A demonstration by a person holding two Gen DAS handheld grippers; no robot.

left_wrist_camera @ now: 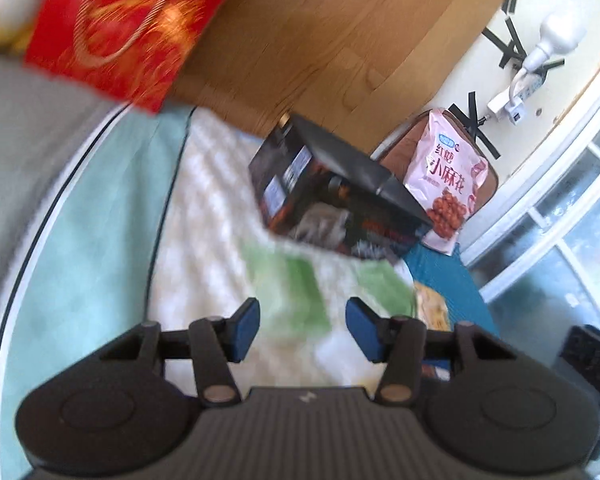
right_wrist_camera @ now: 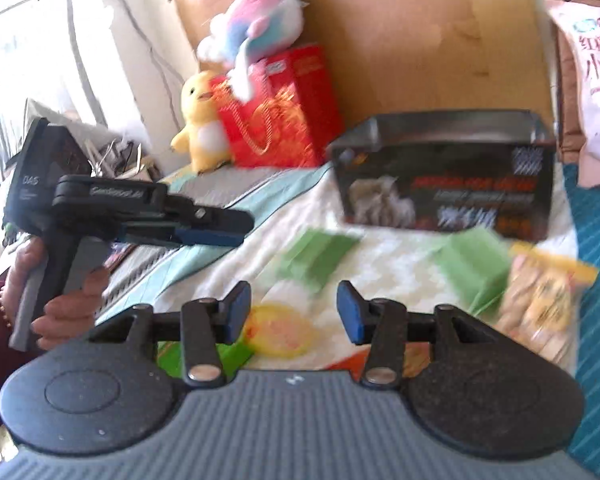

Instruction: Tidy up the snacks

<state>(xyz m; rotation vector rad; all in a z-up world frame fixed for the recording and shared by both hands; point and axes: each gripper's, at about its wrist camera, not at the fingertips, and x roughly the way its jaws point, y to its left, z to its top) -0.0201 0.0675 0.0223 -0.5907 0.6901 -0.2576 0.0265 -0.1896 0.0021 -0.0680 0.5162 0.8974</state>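
Note:
My left gripper [left_wrist_camera: 302,328] is open and empty above blurred green snack packets [left_wrist_camera: 296,292] on the bed. My right gripper [right_wrist_camera: 294,312] is open and empty above green packets [right_wrist_camera: 320,260] and a yellow-and-white packet [right_wrist_camera: 280,328]. A black open box [left_wrist_camera: 340,196] stands ahead of both; it also shows in the right wrist view [right_wrist_camera: 448,188]. A pink snack bag [left_wrist_camera: 448,184] leans beyond it, also seen in the right view [right_wrist_camera: 596,80]. A yellow biscuit bag [right_wrist_camera: 540,304] lies right of the right gripper. The left gripper [right_wrist_camera: 220,228] shows hand-held at left.
A red gift box [right_wrist_camera: 284,116] stands at the bed's head with a yellow plush duck [right_wrist_camera: 200,120] and a pastel plush [right_wrist_camera: 256,24] on it. A wooden headboard [left_wrist_camera: 320,40] is behind. A teal striped cloth [right_wrist_camera: 596,280] lies at right. A window is at far right [left_wrist_camera: 572,240].

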